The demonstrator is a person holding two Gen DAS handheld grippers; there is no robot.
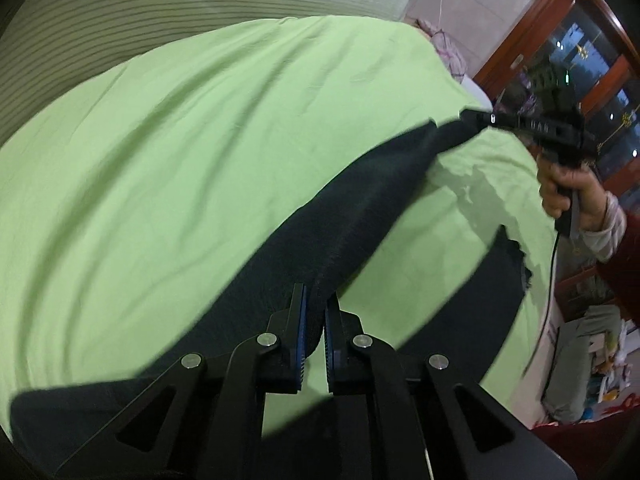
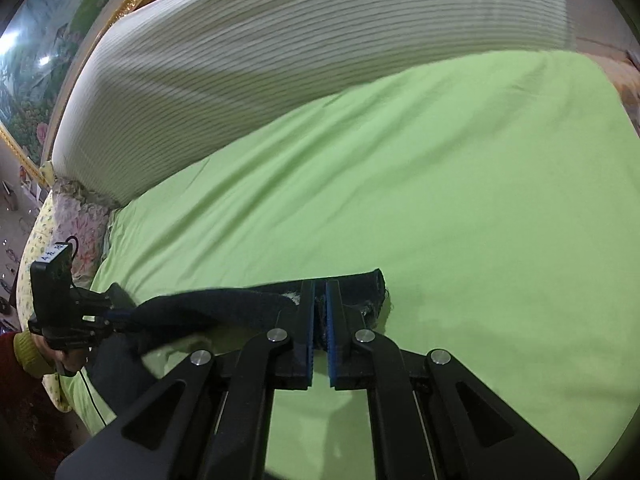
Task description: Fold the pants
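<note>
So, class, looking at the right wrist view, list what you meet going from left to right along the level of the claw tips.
The person's hand → left claw → raised dark pants → right claw, shut on the pants edge → bare green bedsheet.

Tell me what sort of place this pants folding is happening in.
Most likely a home bedroom: a wide bed under a light green cotton sheet, a large striped off-white pillow at its head, and a dark wooden glass-fronted cabinet beside it.
</note>
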